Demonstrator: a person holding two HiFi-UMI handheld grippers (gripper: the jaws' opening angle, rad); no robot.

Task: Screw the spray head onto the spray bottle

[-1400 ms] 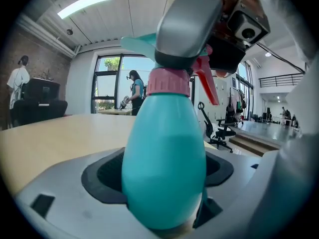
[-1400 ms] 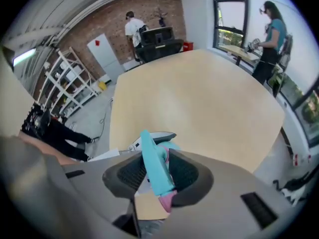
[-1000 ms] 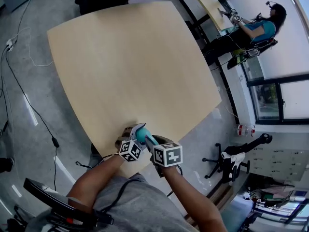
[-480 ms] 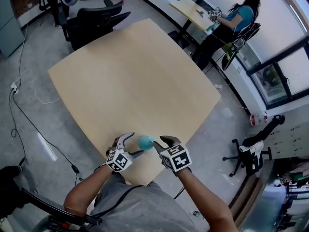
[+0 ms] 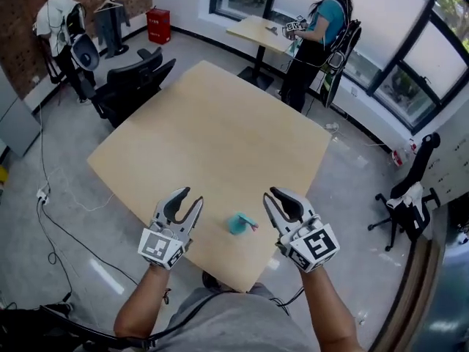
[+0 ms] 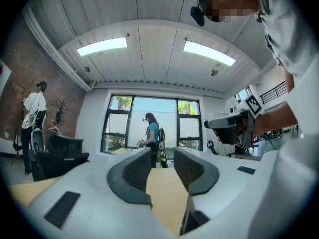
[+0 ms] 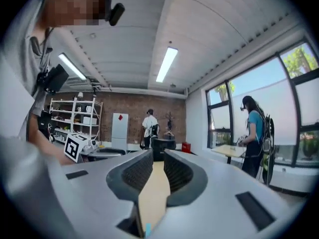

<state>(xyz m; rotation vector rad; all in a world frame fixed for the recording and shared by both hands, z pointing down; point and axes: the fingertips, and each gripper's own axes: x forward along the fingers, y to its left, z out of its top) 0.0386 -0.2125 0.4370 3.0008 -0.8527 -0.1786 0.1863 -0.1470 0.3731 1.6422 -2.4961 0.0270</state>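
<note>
A small teal spray bottle [image 5: 240, 224] lies on its side on the light wooden table [image 5: 212, 138], close to the near edge; its right end looks lighter, and I cannot tell how the spray head sits. My left gripper [image 5: 188, 199] hangs above the table to the bottle's left, and my right gripper [image 5: 282, 200] to its right. Both are clear of the bottle. In the left gripper view the left gripper [image 6: 162, 166] points level across the room, and so does the right gripper [image 7: 158, 169] in its own view. Both pairs of jaws have just been closing with nothing between them, and a gap remains.
Black office chairs [image 5: 135, 79] stand beyond the table's far left corner. A person [image 5: 322, 20] stands at a second table [image 5: 260, 29] at the back. Another person [image 5: 55, 13] is at the far left. A chair [image 5: 407, 196] stands at the right; cables [image 5: 51, 226] cross the floor.
Both grippers were together around the teal bottle near the table's edge. They have let it go, risen and moved apart, and the bottle now lies on the table between them.
</note>
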